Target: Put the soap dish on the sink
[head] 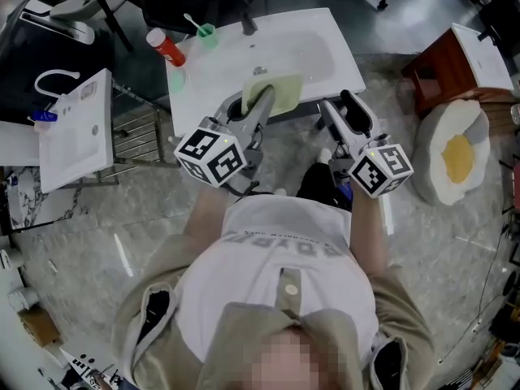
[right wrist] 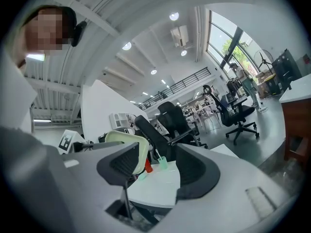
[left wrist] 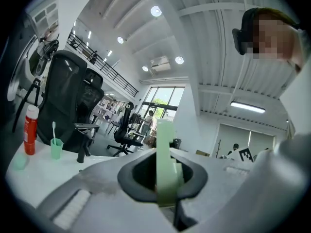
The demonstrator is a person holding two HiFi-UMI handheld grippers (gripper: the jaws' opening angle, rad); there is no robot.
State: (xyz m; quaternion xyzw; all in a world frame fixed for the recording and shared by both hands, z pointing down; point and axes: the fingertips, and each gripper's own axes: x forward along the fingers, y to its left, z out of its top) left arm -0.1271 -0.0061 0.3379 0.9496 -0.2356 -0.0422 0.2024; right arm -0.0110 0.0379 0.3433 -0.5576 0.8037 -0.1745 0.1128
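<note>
Got the soap dish [head: 276,92] pinched in the left claw [head: 262,97], up over the near edge of the white sink [head: 301,43], right at the near side of the basin. Can't tell whether it's touching the sink or hanging just above it.

Stands up on edge rather than lying flat. From the left gripper view, shows as a thin upright pale-green strip, narrow edge toward the camera, clamped tight between both jaws. From the right gripper view, shows a broad rounded face with a raised rim, so facing roughly left and right. Can't pin down the long axis for sure, since it looks about as tall as it is deep from the side.

Holding both forearms out ahead of the body, both tools about level and aimed toward the far side. Left one angled a bit to the right.

Got the right claw [head: 341,104] parked just right of the dish, near the sink's near edge and not touching the dish. Jaws wide apart there, gripping nothing, just bare sink top showing through the gap.

Also spotting a red bottle [head: 166,47] and a green cup [head: 207,33] with a toothbrush in it on the far-left corner of the sink, well apart from the dish.
</note>
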